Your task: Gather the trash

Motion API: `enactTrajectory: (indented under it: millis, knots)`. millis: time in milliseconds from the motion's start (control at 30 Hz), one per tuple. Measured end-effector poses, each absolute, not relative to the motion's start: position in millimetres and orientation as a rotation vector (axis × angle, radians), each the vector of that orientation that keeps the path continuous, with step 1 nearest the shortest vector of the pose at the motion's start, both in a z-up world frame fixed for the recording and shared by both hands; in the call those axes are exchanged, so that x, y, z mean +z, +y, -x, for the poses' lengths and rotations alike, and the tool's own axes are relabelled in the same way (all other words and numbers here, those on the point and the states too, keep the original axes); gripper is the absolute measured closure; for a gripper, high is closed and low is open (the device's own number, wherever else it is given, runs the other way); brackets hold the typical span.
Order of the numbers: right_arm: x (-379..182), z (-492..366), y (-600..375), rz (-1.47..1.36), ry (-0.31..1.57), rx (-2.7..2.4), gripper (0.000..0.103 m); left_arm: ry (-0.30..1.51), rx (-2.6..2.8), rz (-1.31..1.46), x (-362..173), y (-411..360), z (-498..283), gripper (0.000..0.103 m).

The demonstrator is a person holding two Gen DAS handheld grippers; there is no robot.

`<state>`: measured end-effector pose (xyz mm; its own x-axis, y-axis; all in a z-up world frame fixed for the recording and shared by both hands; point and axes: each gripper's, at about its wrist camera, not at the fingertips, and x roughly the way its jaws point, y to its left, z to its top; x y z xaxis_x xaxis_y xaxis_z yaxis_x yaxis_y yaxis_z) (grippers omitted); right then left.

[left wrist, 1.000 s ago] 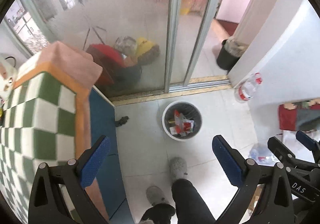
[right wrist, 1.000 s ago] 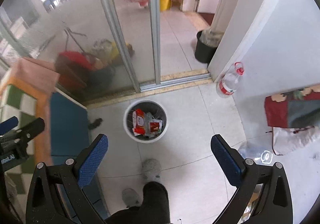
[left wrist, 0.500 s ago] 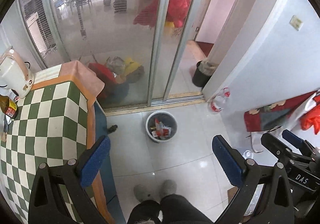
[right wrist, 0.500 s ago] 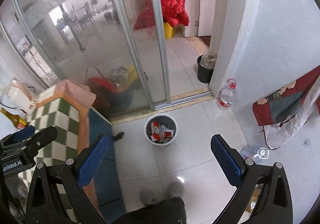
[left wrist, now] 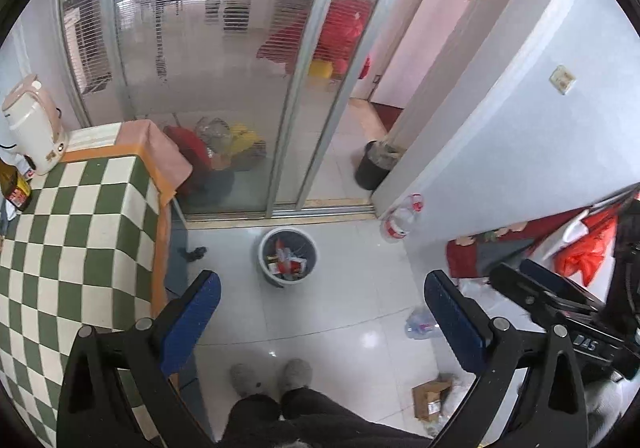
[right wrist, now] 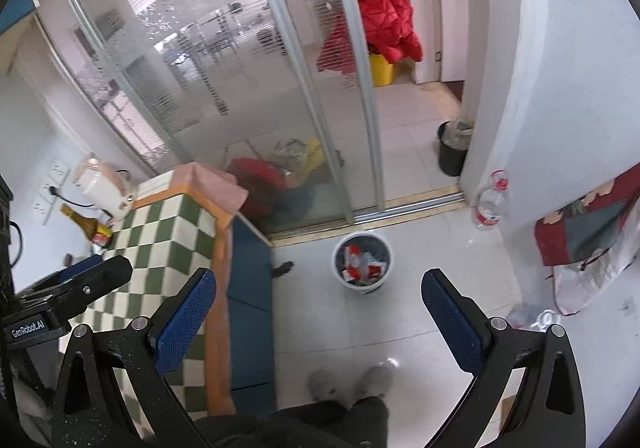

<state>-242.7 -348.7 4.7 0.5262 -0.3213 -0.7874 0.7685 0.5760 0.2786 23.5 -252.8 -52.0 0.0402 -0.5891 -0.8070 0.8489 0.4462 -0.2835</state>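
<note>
We've got the left gripper up high, fingers spread wide, nothing btwn them. Same w/ the right gripper: blue pads far apart, holding nothing. Down at the bottom edge, btwn both finger pairs, we see our grey slippers on the white floor tiles.

Just past the left gripper's right finger, a crushed clear bottle lies on the tiles, and below that finger a small cardboard box sits on the floor. The right gripper itself pokes into left-cam view beyond that finger.

Left of the left finger in both cams we've got the table w/ the green-and-white checked cloth; a pink kettle and a dark bottle stand at its far corner.

Ahead, roughly centred btwn the fingers, stands the trash bin, upright on the floor, red-and-white wrappers piled inside. It's well apart from both grippers. A small dark scrap lies on the tiles to the bin's left, by the table's blue base.

Further on and right of the bin, a clear water bottle w/ red cap leans at the wall corner. Behind the bin runs the sliding glass door; past its opening, a black bin by the wall.
</note>
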Motion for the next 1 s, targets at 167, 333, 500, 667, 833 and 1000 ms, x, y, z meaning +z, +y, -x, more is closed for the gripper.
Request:
enactTrajectory:
  millis: [167,333,500,667,833,1000]
  knots:
    - [3,247,-353,-0.692,0.764,-0.658,0.0,1.042,-1.145,-0.3,-47,-251,-12,0.0]
    - [-2,250,-353,-0.709,0.766,-0.631,0.0,1.059,-1.155,-0.268,-45,-247,-6,0.0]
    - [-4,253,-357,-0.731,0.769,-0.613,0.0,1.076,-1.151,-0.243,-45,-245,-4,0.0]
    - [-6,253,-360,-0.742,0.774,-0.598,0.0,1.086,-1.144,-0.235,-46,-245,-4,0.0]
    - [-9,251,-363,-0.748,0.782,-0.583,0.0,1.091,-1.133,-0.241,-47,-245,-4,0.0]
    - [-11,251,-365,-0.752,0.786,-0.574,0.0,1.095,-1.125,-0.245,-47,-246,-4,0.0]
